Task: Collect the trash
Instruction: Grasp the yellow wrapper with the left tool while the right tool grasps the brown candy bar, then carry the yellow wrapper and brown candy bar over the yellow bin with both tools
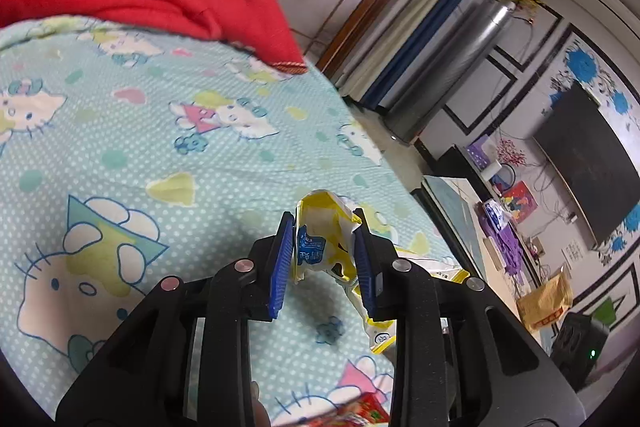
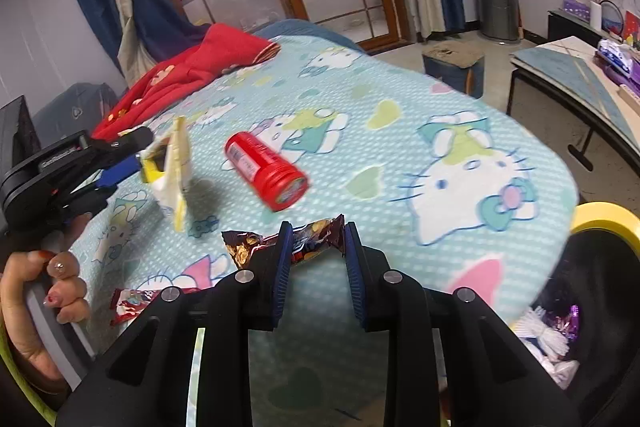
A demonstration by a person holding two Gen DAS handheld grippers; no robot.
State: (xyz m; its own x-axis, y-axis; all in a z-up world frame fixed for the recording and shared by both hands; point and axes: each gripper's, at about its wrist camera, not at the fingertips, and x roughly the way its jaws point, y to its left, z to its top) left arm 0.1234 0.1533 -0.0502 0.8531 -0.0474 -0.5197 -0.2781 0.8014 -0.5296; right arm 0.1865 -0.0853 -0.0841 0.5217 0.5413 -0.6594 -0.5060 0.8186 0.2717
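We hold the left gripper [image 1: 322, 255] tilted down over the bed [image 1: 168, 155], jaws nearly closed and pinching a crumpled yellow wrapper [image 1: 320, 247] between the blue pads [image 1: 282, 259]. From the right wrist view, the wrapper hangs off the sheet, casting a shadow below it. Our left hand [image 2: 44, 291] wraps the handle at the frame's lower left.

The right gripper [image 2: 316, 263] also points downward, jaws narrowed on a dark brown snack wrapper [image 2: 308, 241] that sticks out on both sides of the pads.

A red canister [image 2: 264, 171] lies on its side mid-bed, apart from both grippers. A red-and-white wrapper [image 2: 130, 305] lies near our left hand. Red blanket [image 2: 188, 75] bunched at the far end. The bed's right edge drops to open floor; a yellow-rimmed bin [image 2: 604, 227] with a black liner sits just beside the near right corner.
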